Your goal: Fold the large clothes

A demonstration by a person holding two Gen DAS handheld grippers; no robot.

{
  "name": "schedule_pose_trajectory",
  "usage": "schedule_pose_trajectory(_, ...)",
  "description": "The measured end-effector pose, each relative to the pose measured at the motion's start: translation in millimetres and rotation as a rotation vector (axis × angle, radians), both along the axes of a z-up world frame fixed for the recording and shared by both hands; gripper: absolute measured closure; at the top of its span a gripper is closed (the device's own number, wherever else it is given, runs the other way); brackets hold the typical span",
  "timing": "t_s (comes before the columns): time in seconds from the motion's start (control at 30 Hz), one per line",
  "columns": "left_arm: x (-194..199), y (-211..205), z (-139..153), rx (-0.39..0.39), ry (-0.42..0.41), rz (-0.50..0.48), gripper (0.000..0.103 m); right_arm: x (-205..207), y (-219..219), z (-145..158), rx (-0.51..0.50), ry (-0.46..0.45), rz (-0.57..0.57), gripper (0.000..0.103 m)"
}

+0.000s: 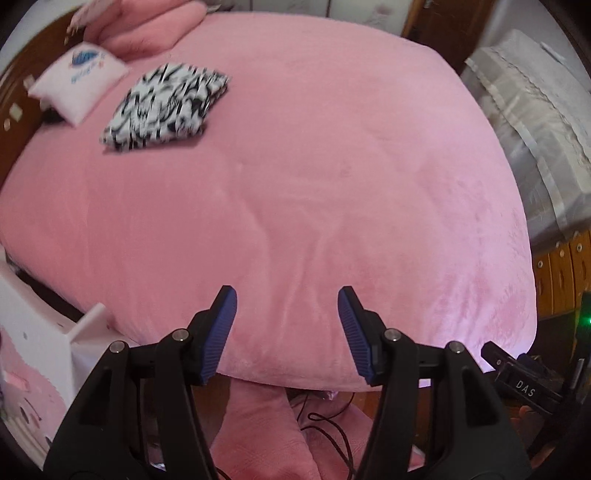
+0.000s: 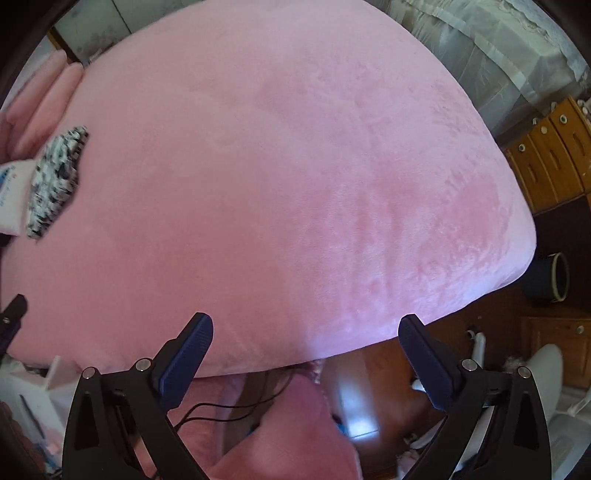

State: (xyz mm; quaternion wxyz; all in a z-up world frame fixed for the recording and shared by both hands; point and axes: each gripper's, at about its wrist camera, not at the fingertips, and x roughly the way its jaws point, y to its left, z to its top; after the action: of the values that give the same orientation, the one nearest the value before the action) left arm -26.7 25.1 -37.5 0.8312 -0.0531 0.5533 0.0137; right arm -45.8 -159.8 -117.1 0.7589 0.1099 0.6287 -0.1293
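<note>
A bed [image 1: 332, 166] under a plush pink cover fills most of both frames. At the upper left of the left view, pink pillows [image 1: 147, 33] lie against a dark wooden headboard [image 1: 22, 74]. At the right edge hangs a pale sheer curtain [image 1: 535, 110], with orange-brown wooden drawers [image 2: 550, 155] beneath it. A dark round bin [image 2: 550, 277] stands on the brown wooden floor [image 2: 491, 317], lower right.

Pink bed cover [image 1: 314, 184] — white pillow [image 1: 79, 86] far left, wooden drawers [image 2: 550, 162] right
</note>
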Motion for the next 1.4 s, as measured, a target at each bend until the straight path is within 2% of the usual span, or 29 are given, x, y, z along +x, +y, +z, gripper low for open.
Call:
schedule_pose_trajectory(0.1,-8.2,-18.2,25.4,0.033,-0.02,0.002,0.041,8.5,13.7,28.1,0.033,-0.057,0.062,0.0)
schedule_pose_trajectory(0.2,-10.4,-24.0,43.2,-0.005,-0.031,0.023,0.041,15.2,18.5,58.6,0.038,-0.114,0.098,0.0)
schedule_pose_trajectory(0.3,-16.2,-28.1,58.7,0.018,-0.073,0.043,0.039,13.5,22.7,82.9,0.012,-0.153,0.126,0.0)
schedule_pose_trajectory(0.4,-27.0,-29.7,63.8,0.021,-0.073,0.07,0.037,8.9,26.8,88.6,0.017,-0.172,0.158,0.0)
schedule_pose_trajectory(0.57,-50.9,-35.1,64.2,0.019,-0.064,0.082,0.037,-2.6,33.6,104.4,-0.032,-0.234,0.201,0.0)
schedule_pose_trajectory(0.67,-52.3,-33.9,68.2,0.042,-0.079,0.083,0.036,-7.2,35.6,114.2,-0.04,-0.264,0.202,0.0)
schedule_pose_trajectory(0.73,-52.3,-30.8,71.5,0.039,-0.096,0.089,0.035,-4.7,37.8,112.5,-0.035,-0.253,0.203,0.0)
schedule_pose_trajectory(0.83,-52.9,-28.2,71.8,0.038,-0.095,0.097,0.029,-1.7,43.2,107.8,-0.037,-0.225,0.223,0.0)
schedule_pose_trajectory(1.13,-44.0,-28.6,47.9,0.051,-0.027,0.049,0.025,2.6,62.1,90.7,-0.103,-0.148,0.302,0.0)
schedule_pose_trajectory(1.23,-40.8,-31.8,42.0,0.066,-0.014,0.028,0.021,4.0,69.4,82.6,-0.119,-0.118,0.325,0.0)
schedule_pose_trajectory(1.4,-43.2,-28.3,43.8,0.077,-0.028,0.023,0.017,-1.3,74.6,89.6,-0.133,-0.151,0.331,0.0)
